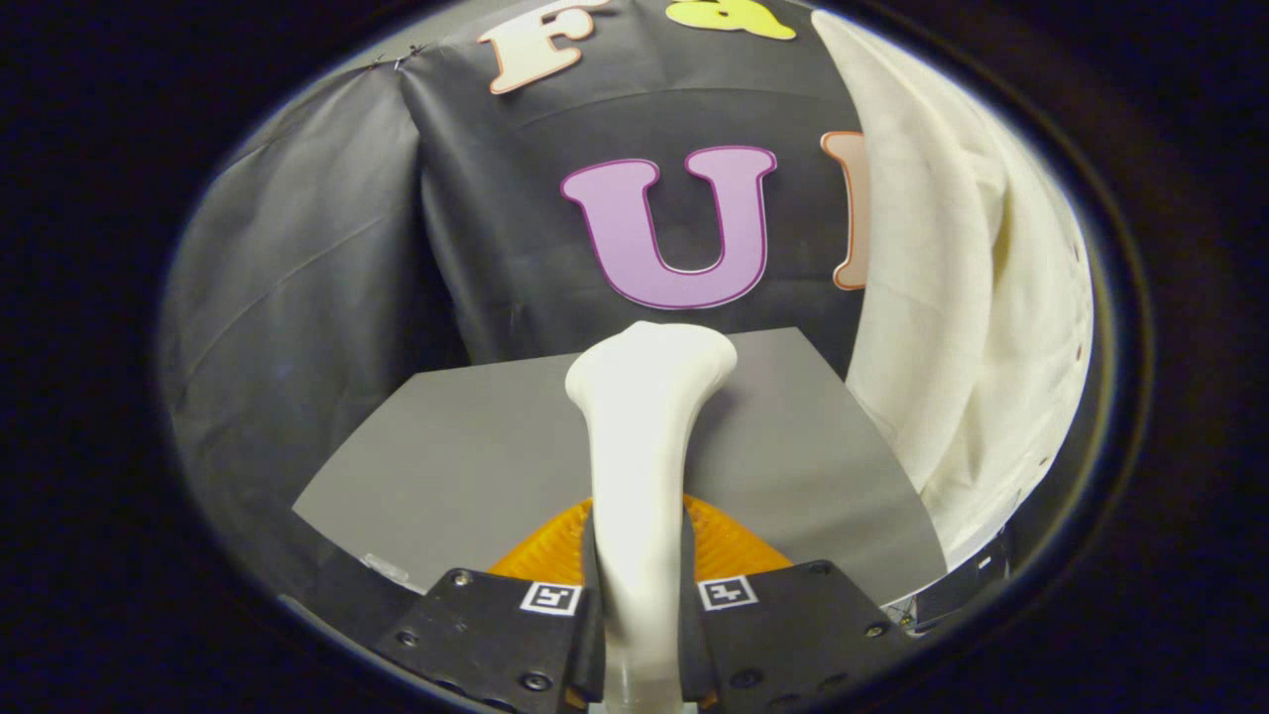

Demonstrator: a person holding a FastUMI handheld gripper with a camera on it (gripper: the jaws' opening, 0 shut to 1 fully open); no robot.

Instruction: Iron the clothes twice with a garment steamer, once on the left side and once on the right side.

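Between your gripper (639,585) fingers, clamped tight: white plastic garment steamer (644,436), head forward. Hanging white cloth garment (952,327) sits ahead-right. Swing right, keep head flat to fabric, stroke slowly.

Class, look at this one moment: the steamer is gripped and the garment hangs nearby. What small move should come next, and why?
Probably swing the steamer toward the white garment. The gripper is shut on the steamer's handle, but its head stands over the grey table, apart from the cloth hanging beside it, so no pass can begin yet.
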